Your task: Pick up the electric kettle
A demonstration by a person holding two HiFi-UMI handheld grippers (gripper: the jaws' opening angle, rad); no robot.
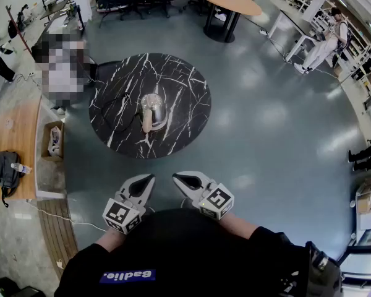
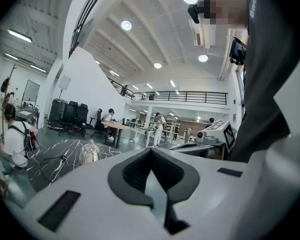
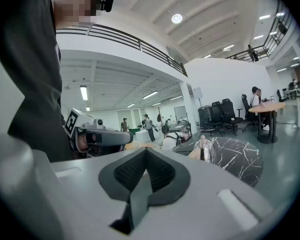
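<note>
The electric kettle (image 1: 153, 111), a clear rounded body with a tan handle, stands in the middle of a round black marble table (image 1: 185, 85). Its cord runs off to the left across the top. Both grippers hang close to my body, short of the table's near edge. My left gripper (image 1: 149, 179) is shut with nothing in it, and so is my right gripper (image 1: 177, 177). In the left gripper view the kettle (image 2: 89, 153) shows far off, left of the shut jaws (image 2: 151, 152). In the right gripper view the kettle (image 3: 206, 150) sits right of the shut jaws (image 3: 145, 152).
A crouched person (image 1: 62, 67) is at the table's left side. A wooden bench (image 1: 15, 135) with a black bag (image 1: 6, 169) and a cardboard box (image 1: 54, 140) stands at the left. A round wooden table (image 1: 229, 0) and a standing person (image 1: 324, 45) are far back.
</note>
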